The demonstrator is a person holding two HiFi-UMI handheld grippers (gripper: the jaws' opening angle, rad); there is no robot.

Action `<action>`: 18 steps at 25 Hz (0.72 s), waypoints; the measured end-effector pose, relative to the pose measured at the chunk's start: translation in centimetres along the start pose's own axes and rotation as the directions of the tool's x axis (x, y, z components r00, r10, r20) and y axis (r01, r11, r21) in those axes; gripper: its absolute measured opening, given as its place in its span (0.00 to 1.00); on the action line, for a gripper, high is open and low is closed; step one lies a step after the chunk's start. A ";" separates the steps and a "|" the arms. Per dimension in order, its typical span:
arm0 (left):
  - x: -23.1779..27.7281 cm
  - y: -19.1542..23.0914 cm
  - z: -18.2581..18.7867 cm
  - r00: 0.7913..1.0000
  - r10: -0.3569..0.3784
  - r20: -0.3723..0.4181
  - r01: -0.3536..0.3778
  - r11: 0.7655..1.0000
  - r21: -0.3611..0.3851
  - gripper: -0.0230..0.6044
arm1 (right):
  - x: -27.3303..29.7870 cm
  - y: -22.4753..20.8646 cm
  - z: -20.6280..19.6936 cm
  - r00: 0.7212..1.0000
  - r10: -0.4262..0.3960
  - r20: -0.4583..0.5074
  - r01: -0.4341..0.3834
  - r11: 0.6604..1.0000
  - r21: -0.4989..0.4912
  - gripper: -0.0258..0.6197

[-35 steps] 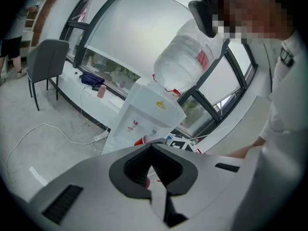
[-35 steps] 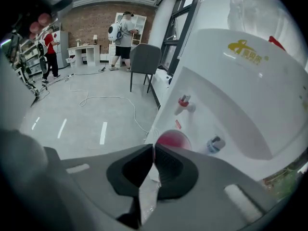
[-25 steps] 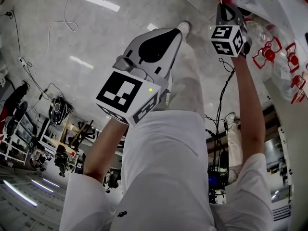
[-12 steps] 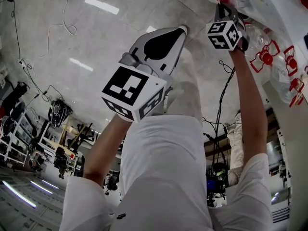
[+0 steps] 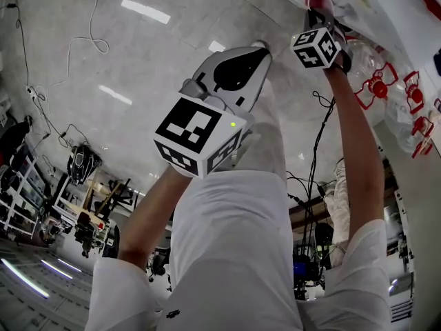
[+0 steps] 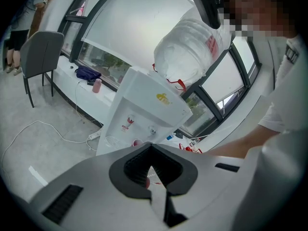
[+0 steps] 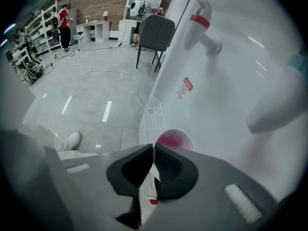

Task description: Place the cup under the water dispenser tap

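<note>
Clamping tool: right gripper (image 7: 154, 150), jaws pinched on the cup's white wall
Cup (image 7: 174, 139): pink inside, held at the water dispenser (image 7: 226, 105) front, below the red tap (image 7: 198, 20), just beside the round grille (image 7: 153, 112)
Cup print: red mark on the wall, unreadable
Left gripper (image 6: 151, 147): jaws closed together, nothing between, well away from the dispenser
Dispenser markings: yellow logo (image 6: 162, 98), red label (image 7: 187, 84), both too small to read
Bottle (image 6: 187, 47): on top of the dispenser, red print, illegible

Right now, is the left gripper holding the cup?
No, the left gripper has its jaws together on nothing; the cup is pinched in the right gripper.
</note>
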State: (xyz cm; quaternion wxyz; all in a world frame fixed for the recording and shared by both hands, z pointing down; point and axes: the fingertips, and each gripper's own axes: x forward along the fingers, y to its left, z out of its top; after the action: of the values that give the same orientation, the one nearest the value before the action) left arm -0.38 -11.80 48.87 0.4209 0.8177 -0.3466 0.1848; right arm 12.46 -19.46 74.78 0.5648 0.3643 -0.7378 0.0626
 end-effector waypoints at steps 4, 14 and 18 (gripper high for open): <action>0.3 0.1 -0.1 1.000 -0.003 -0.007 0.003 1.000 -0.002 0.04 | 0.5 0.1 -0.1 1.000 -0.006 0.001 0.006 1.000 -0.016 0.08; 0.1 0.6 0.1 1.000 0.009 -0.006 -0.009 1.000 -0.001 0.04 | 0.4 0.0 -0.6 1.000 0.001 -0.005 -0.001 1.000 0.008 0.11; 0.1 0.3 0.0 1.000 0.003 -0.012 -0.003 1.000 0.005 0.04 | 0.2 -0.2 -0.4 1.000 0.005 -0.002 -0.005 1.000 0.010 0.13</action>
State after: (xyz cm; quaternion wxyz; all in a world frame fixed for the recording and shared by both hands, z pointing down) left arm -0.53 -11.99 49.14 0.4207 0.8171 -0.3448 0.1911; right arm 12.88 -19.52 75.07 0.5637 0.3650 -0.7378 0.0681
